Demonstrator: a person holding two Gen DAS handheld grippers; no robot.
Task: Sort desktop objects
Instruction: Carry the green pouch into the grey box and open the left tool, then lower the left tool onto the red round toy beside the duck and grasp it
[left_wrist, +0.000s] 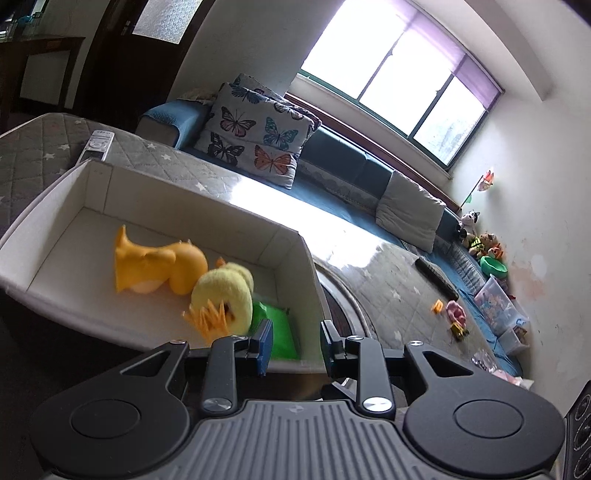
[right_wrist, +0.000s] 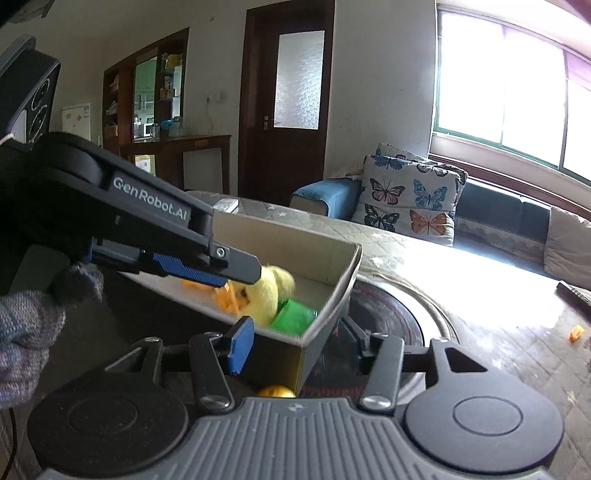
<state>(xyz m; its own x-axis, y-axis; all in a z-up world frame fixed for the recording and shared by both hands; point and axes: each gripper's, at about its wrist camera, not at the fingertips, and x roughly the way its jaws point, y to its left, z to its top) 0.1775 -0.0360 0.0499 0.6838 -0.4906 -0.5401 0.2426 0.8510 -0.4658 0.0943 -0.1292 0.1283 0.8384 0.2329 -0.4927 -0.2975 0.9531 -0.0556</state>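
Note:
A white open box (left_wrist: 96, 184) sits on the table and holds an orange toy (left_wrist: 155, 264), a yellow plush chick (left_wrist: 223, 295) and a green object (left_wrist: 279, 330). My left gripper (left_wrist: 295, 343) is open and empty, its fingers straddling the box's near corner. In the right wrist view the box (right_wrist: 343, 273) shows the chick (right_wrist: 264, 293) and green object (right_wrist: 293, 315). My right gripper (right_wrist: 295, 341) is open around the box corner. The left gripper's finger (right_wrist: 207, 273) reaches over the box from the left. An orange round object (right_wrist: 275, 390) lies below.
Small toys (left_wrist: 456, 317) and a dark remote (left_wrist: 436, 277) lie on the table's right part. A white remote (left_wrist: 96, 146) lies beyond the box. A sofa with butterfly cushions (left_wrist: 255, 136) runs behind the table. A round dark mat (right_wrist: 391, 314) lies beside the box.

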